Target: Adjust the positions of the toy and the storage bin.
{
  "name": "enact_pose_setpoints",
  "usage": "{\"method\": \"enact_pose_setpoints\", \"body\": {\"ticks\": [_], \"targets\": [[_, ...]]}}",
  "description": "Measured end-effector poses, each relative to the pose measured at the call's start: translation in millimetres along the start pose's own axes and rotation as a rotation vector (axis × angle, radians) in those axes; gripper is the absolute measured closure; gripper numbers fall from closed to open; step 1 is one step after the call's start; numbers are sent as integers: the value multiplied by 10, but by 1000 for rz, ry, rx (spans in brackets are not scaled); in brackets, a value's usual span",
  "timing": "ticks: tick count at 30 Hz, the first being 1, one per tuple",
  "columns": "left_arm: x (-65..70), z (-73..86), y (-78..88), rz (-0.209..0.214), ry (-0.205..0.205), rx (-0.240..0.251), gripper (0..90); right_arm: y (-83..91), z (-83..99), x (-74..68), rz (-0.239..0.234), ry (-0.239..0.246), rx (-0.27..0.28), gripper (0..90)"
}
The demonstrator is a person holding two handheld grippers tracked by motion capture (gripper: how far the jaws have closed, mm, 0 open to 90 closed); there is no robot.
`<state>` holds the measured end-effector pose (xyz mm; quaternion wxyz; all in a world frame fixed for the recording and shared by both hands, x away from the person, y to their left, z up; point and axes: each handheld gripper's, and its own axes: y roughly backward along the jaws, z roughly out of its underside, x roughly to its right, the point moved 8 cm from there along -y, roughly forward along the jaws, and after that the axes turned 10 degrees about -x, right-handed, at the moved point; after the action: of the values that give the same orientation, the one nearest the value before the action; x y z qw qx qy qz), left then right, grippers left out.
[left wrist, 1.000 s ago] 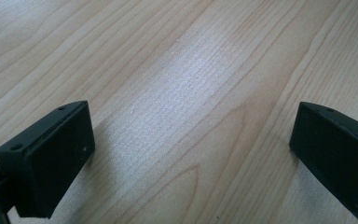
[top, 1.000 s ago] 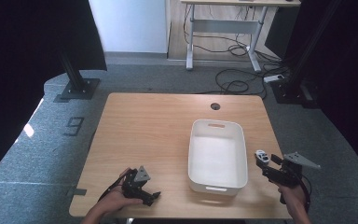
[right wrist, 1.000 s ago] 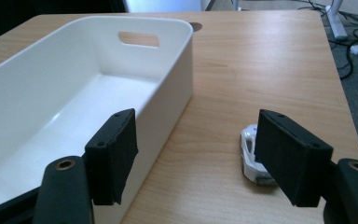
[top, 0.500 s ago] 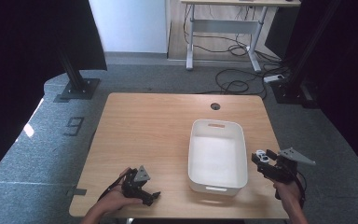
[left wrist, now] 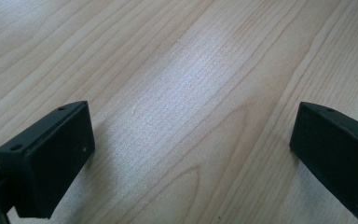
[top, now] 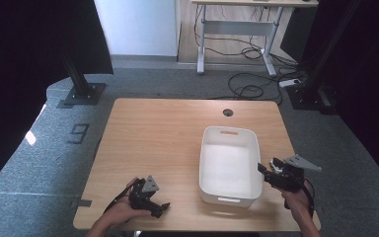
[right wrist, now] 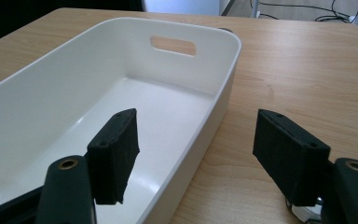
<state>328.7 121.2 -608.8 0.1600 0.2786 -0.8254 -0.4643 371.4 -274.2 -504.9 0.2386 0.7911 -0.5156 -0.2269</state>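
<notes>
The white bin (top: 230, 168) sits on the wooden table (top: 168, 133), toward the near right corner, its long sides running from the near edge toward the far edge. It has nothing in it, and a slot handle is cut into the far short wall and another into the near one. A small round hole (top: 228, 112) in the tabletop lies just beyond its far end.

The right gripper (top: 266, 167) hovers at the bin's right long wall, close to the near right corner of the table, held in the person's right hand (top: 296, 197). In the right gripper view its jaws stand wide apart and straddle that wall's rim: one jaw hangs over the inside of the bin, the other over bare wood outside it. Neither pad presses on the rim.

The left gripper (top: 161, 210) rests low near the table's near edge, left of the bin and well apart from it, in the left hand (top: 121, 212). Its jaws are spread wide with only bare wood grain between them
</notes>
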Motion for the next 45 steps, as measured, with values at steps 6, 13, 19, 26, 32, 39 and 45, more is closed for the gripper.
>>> {"method": "enact_pose_setpoints", "body": {"ticks": [6,13,19,26,32,39,45], "targets": [[-1,1,1,-1,2,0,0,-48,2,-19,5,13,-5,307],[-1,1,1,-1,3,0,0,-169,89,-27,18,19,-39,309],[0,1,1,-1,2,0,0,-258,140,-38,40,28,-63,330],[-1,1,1,-2,2,0,0,-293,168,2,46,7,-65,376],[0,1,1,-1,3,0,0,-322,192,26,49,7,-67,384],[0,1,1,-2,3,0,0,-386,233,2,49,-14,-97,431],[1,2,1,-3,4,0,0,-431,244,-46,18,-47,-120,507]]}}
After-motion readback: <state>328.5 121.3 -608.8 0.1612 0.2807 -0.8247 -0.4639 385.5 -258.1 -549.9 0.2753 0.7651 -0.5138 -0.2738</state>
